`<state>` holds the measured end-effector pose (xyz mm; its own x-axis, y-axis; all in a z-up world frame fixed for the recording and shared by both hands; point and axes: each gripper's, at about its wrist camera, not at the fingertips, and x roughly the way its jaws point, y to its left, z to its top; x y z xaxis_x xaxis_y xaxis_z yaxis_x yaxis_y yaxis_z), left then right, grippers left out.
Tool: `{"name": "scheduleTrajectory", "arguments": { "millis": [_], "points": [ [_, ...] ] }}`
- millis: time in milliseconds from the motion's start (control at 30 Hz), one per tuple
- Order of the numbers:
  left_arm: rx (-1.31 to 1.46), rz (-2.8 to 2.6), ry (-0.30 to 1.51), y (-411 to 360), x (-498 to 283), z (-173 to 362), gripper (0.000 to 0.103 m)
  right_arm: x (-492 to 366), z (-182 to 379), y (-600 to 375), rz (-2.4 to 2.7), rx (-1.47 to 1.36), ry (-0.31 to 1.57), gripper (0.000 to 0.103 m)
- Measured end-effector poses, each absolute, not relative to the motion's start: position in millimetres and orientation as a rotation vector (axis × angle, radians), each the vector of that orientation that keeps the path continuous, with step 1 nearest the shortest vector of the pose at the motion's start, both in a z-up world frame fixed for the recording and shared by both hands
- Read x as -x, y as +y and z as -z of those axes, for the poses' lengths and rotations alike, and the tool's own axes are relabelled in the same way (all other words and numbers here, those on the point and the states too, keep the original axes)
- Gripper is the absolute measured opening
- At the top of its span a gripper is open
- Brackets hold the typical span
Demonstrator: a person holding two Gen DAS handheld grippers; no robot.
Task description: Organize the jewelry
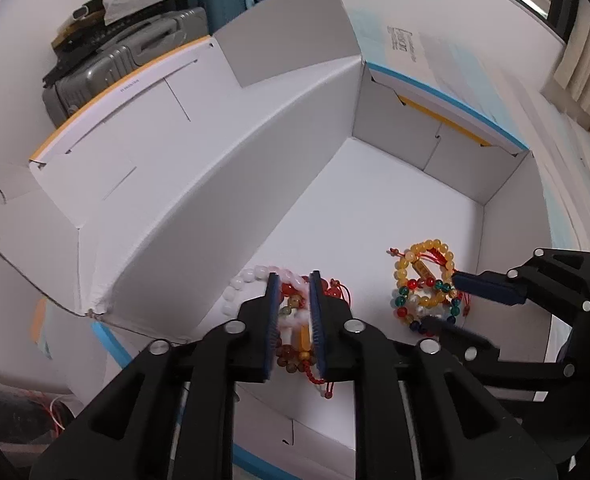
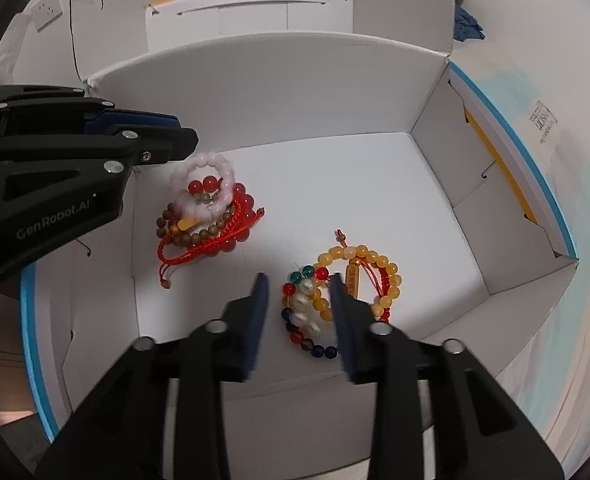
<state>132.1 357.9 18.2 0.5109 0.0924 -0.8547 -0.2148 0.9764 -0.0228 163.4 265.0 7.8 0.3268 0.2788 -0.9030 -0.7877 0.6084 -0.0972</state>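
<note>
Bracelets in two tangled heaps inside box: red-white heap under narrowly parted left claw, yellow heap between wide-open right claw, neither gripped, cords likely snagging neighbours.

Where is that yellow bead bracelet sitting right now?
The yellow bead bracelet lies on the white box floor, in the right-hand pile just ahead of the right gripper, apart from the red and pink pile to its left.
</note>
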Motion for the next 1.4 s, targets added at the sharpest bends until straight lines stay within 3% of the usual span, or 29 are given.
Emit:
{"name": "scheduleTrajectory", "arguments": {
  "millis": [33, 100, 167, 267, 367, 433, 633, 967, 1400],
  "points": [
    [0.131, -0.193, 1.011, 358, -131, -20, 0.035, -163, -10, 264, -0.752, 0.589, 1.001, 0.045],
    [0.140, -0.205, 0.989, 360, -128, -26, 0.041, -161, -17, 260, -0.748, 0.566, 0.977, 0.054],
    [0.139, -0.217, 0.962, 359, -124, -33, 0.048, -161, -23, 256, -0.744, 0.544, 0.961, 0.057],
    [0.146, -0.230, 0.924, 359, -119, -45, 0.077, -157, -36, 246, -0.724, 0.509, 0.919, 0.069],
    [0.132, -0.240, 0.875, 355, -111, -60, 0.084, -156, -48, 239, -0.711, 0.474, 0.892, 0.076],
    [0.133, -0.245, 0.857, 352, -108, -67, 0.094, -159, -57, 235, -0.699, 0.451, 0.879, 0.081],
    [0.130, -0.255, 0.800, 341, -91, -89, 0.097, -155, -78, 214, -0.674, 0.383, 0.841, 0.096],
    [0.114, -0.264, 0.760, 318, -56, -115, 0.097, -135, -112, 173, -0.587, 0.295, 0.760, 0.095],
    [0.139, -0.267, 0.743, 295, -7, -103, 0.097, -87, -123, 131, -0.517, 0.259, 0.690, 0.095]
  ]
}}
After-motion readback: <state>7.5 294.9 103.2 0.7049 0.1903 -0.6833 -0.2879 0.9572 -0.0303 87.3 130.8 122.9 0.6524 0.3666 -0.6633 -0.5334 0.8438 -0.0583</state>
